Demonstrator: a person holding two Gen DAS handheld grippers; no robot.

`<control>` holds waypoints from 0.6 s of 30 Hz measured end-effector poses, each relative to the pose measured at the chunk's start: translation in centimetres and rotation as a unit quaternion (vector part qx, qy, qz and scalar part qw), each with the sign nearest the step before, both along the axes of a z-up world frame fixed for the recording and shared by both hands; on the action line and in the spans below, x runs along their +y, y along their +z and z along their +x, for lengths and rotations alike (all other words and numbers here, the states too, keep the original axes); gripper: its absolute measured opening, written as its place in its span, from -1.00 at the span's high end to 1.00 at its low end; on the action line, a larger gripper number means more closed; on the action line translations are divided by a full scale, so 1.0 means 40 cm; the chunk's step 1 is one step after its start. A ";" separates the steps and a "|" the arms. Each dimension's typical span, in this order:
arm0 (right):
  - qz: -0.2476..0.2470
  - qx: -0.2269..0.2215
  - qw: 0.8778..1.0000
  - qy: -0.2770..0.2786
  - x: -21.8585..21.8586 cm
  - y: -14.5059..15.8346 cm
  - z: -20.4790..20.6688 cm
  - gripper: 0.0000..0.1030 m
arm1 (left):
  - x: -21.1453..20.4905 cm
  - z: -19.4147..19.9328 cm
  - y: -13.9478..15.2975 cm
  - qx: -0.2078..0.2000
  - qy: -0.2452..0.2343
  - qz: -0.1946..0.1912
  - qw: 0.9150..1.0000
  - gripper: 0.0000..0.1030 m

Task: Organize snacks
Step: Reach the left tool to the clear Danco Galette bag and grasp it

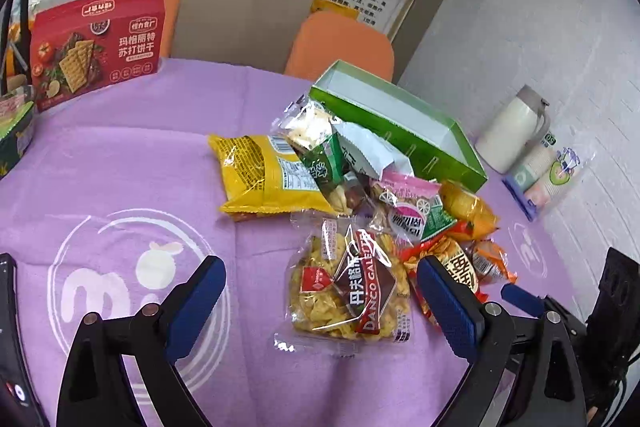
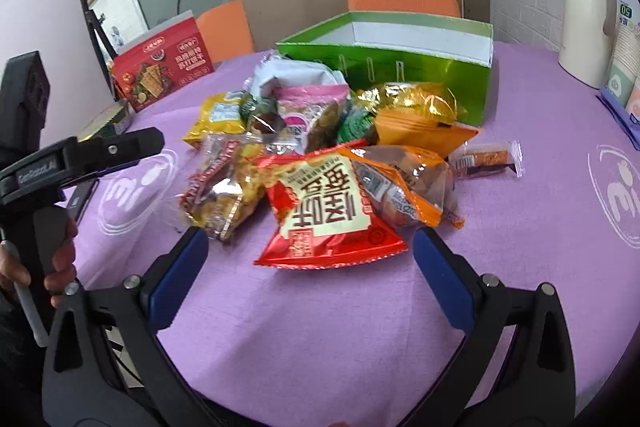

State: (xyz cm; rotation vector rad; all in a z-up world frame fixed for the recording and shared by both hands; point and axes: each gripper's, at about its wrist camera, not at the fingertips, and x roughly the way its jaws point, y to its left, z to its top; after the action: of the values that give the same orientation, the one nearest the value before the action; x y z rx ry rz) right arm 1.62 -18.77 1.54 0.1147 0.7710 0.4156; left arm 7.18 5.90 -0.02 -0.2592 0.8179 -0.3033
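On the counter (image 2: 360, 327), both tools gape empty: left tool (image 1: 320, 291), right tool (image 2: 310, 255); crinkly red packet (image 2: 324, 203) could slip, dragging neighbours.

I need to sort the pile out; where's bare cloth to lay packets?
Free: the cloth between the red box and yellow bag, and the near edge before the right claw. Crowded: the heap against the green box.

The table (image 1: 120, 155) wears a lilac cloth with white circular logos. The open box (image 1: 400, 131) is bright green outside, white inside. One snack bag (image 1: 256, 175) is yellow, another (image 2: 320, 203) red with a cream panel. The cracker box (image 1: 96, 47) is red, and the chair (image 1: 340, 47) is orange.
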 end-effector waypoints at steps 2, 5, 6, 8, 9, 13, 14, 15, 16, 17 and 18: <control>0.018 0.000 1.000 0.019 0.022 0.009 0.001 -0.98 | -0.005 -0.001 -0.005 -0.003 0.013 0.040 0.999 -0.91; 0.044 0.031 0.997 0.053 0.060 -0.006 0.012 -0.83 | -0.007 -0.005 -0.023 0.010 0.002 0.058 0.998 -0.91; 0.050 0.040 0.996 0.061 0.069 -0.012 0.015 -0.70 | -0.007 -0.005 -0.027 0.015 -0.009 0.053 0.998 -0.91; 0.066 0.060 0.993 0.074 0.084 -0.026 0.021 -0.57 | -0.005 -0.007 -0.033 0.021 -0.013 0.054 0.998 -0.90; 0.074 0.065 0.992 0.079 0.088 -0.032 0.025 -0.55 | -0.006 -0.004 -0.035 0.024 -0.015 0.055 0.998 -0.90; 0.086 0.066 0.992 0.066 0.091 -0.036 0.053 -0.40 | -0.004 0.024 -0.048 0.044 -0.025 0.046 0.998 -0.90; 0.092 0.070 0.991 0.063 0.091 -0.035 0.060 -0.36 | -0.005 0.031 -0.050 0.046 -0.032 0.040 0.998 -0.79; 0.099 0.072 0.990 0.066 0.088 -0.031 0.059 -0.28 | -0.006 0.038 -0.050 0.050 -0.042 0.035 0.997 -0.69; 0.107 0.071 0.989 0.075 0.089 -0.027 0.058 -0.26 | -0.007 0.043 -0.049 0.052 -0.050 0.029 0.997 -0.55; 0.107 0.070 0.988 0.082 0.095 -0.027 0.058 -0.26 | -0.007 0.047 -0.048 0.053 -0.056 0.024 0.997 -0.46; 0.103 0.074 0.988 0.084 0.100 -0.031 0.061 -0.23 | -0.008 0.054 -0.047 0.054 -0.060 0.022 0.997 -0.41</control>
State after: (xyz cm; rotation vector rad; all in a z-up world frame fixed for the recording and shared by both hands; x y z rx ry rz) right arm 4.07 -14.76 0.29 0.2769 0.8854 0.6530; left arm 9.36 5.60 -1.89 -0.1868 0.9478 -0.3852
